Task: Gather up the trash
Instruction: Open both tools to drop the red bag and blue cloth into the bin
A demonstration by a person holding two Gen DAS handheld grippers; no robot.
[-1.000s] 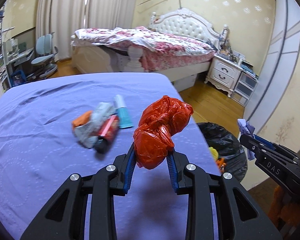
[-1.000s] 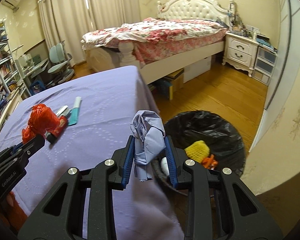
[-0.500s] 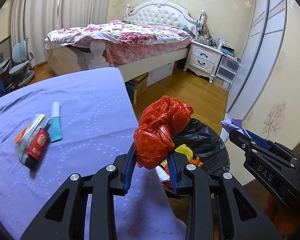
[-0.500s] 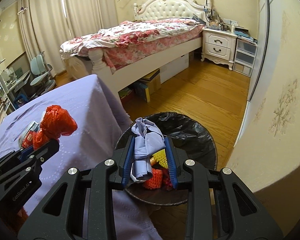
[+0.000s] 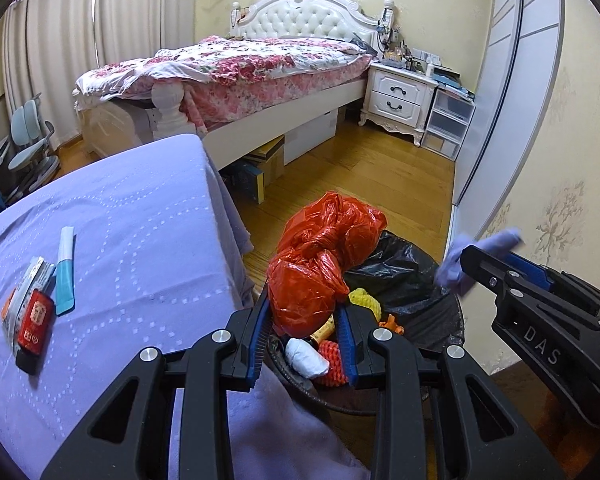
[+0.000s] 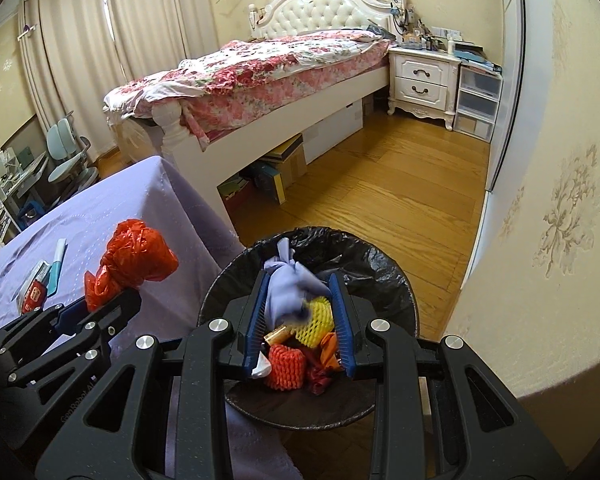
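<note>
My left gripper (image 5: pixel 305 312) is shut on a knotted red plastic bag (image 5: pixel 320 268), held over the near rim of the black-lined trash bin (image 5: pixel 404 272). My right gripper (image 6: pixel 300 300) is shut on a crumpled lilac wad (image 6: pixel 290 288) directly above the bin (image 6: pixel 376 268), which holds yellow and orange foam netting and other scraps. In the left wrist view the right gripper (image 5: pixel 472 256) shows at the right with the lilac wad (image 5: pixel 452 268) in its tips. In the right wrist view the left gripper (image 6: pixel 100 300) carries the red bag (image 6: pixel 132 256) at the left.
A table under a lilac cloth (image 5: pixel 120 240) stands left of the bin, with a red packet (image 5: pixel 34 320), a teal tube (image 5: pixel 65 276) and wrappers on it. Behind are a bed (image 5: pixel 240 68), a white nightstand (image 5: pixel 400 96) and wooden floor (image 5: pixel 360 176). A wall (image 6: pixel 540 200) is close on the right.
Both grippers have swung from over the table to the right, to the bin, each still holding its load. The right one now hangs over the bin's middle, the left over its rim.
</note>
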